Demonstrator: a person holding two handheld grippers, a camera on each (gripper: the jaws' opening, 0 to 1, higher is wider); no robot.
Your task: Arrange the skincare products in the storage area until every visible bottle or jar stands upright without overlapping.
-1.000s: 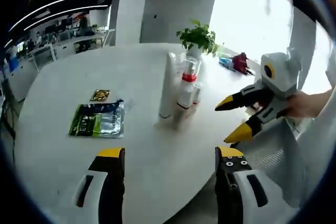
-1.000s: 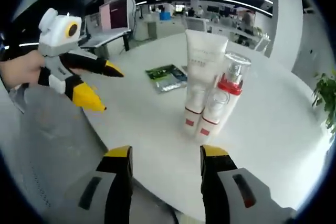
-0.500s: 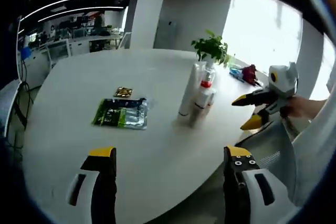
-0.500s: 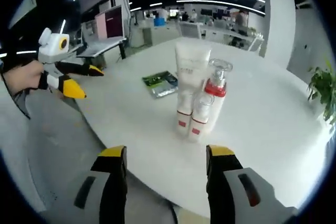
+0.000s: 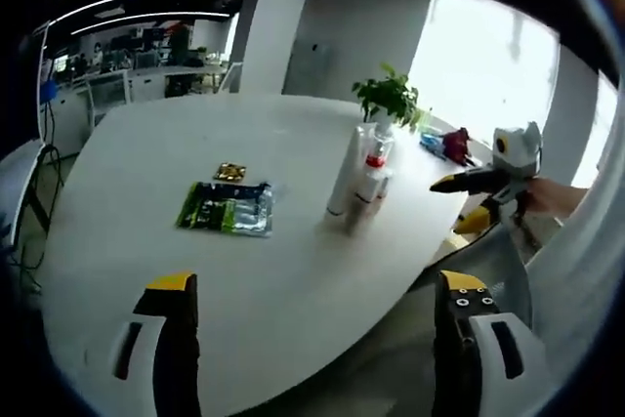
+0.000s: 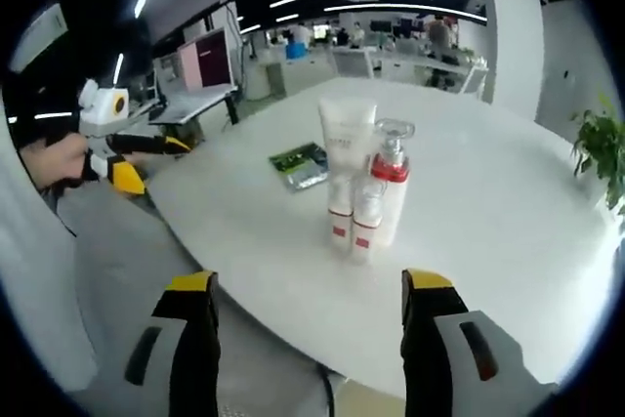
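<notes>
Both grippers hang off the edge of the white table [image 6: 508, 202], jaws spread wide and holding nothing, maybe because the job looks done. The left gripper [image 5: 312, 339] and right gripper [image 6: 308, 339] face the tall white tube [image 6: 344, 168], the red-collared pump bottle [image 6: 389, 192] and a small bottle [image 6: 364, 222], standing upright, close together, mid-table

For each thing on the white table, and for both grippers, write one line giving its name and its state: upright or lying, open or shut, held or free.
white tube: upright on its cap, free.
pump bottle: upright, red collar, free.
small bottle: upright, in front of the other two, free.
green packet: lying flat.
small dark packet: lying flat.
potted plant: upright.
left gripper: open, holding nothing.
right gripper: open, holding nothing.
</notes>
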